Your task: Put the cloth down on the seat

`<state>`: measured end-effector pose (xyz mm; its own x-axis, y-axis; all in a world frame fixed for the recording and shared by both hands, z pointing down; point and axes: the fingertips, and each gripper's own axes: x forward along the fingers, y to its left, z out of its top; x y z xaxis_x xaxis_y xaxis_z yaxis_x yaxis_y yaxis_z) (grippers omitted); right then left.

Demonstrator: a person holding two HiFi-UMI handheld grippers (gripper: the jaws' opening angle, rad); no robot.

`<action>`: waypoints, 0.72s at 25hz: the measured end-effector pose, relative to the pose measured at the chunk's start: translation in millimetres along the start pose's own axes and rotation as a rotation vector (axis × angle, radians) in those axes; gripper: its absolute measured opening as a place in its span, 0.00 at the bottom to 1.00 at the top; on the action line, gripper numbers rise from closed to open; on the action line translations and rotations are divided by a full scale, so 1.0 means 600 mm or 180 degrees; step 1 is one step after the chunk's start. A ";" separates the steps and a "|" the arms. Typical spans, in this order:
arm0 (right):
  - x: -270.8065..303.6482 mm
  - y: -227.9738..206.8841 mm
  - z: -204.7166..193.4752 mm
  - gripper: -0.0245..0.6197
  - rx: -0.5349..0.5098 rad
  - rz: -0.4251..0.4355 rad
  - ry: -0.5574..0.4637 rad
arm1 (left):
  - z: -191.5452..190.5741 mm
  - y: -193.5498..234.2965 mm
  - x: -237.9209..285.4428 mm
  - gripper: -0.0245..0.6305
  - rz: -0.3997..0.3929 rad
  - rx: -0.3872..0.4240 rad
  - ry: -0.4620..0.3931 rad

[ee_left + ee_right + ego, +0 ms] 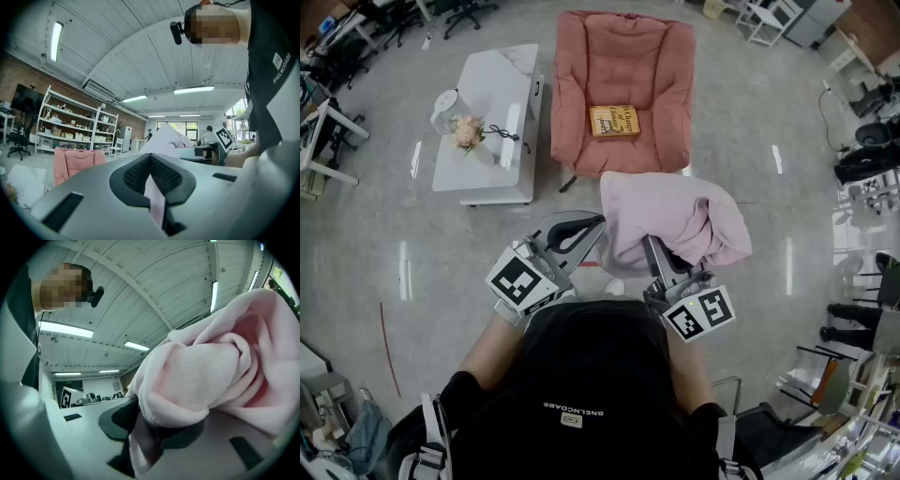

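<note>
A pale pink cloth hangs bunched in the air between both grippers, a little short of the pink armchair. My left gripper is shut on its left edge; a strip of cloth runs between the jaws. My right gripper is shut on the cloth, which piles over its jaws and fills that view. The chair's seat holds a yellow book.
A white low table with a flower bunch stands left of the armchair. Office chairs, desks and shelves ring the room's edges. Grey polished floor lies between me and the chair.
</note>
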<state>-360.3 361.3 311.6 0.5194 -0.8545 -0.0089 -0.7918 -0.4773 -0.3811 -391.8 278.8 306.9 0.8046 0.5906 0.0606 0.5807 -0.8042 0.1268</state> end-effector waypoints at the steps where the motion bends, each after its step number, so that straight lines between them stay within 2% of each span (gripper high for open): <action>1: -0.002 -0.007 0.003 0.29 -0.0003 0.0006 -0.0009 | 0.000 -0.004 0.010 0.06 -0.0020 0.0007 -0.0002; 5: -0.016 -0.032 0.013 0.29 -0.0016 0.0034 -0.0033 | -0.003 -0.016 0.047 0.06 0.0013 0.0052 0.0020; 11: -0.043 -0.080 0.029 0.29 -0.0026 0.0076 -0.0046 | 0.000 -0.034 0.102 0.06 0.0070 -0.0017 -0.0007; 18: -0.086 -0.142 0.049 0.29 0.0240 0.0146 -0.0228 | -0.021 -0.082 0.159 0.06 0.0070 0.0061 0.0131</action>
<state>-310.4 452.0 317.2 0.5071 -0.8568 -0.0930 -0.7902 -0.4191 -0.4472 -345.0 375.7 319.0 0.8116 0.5748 0.1040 0.5656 -0.8178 0.1061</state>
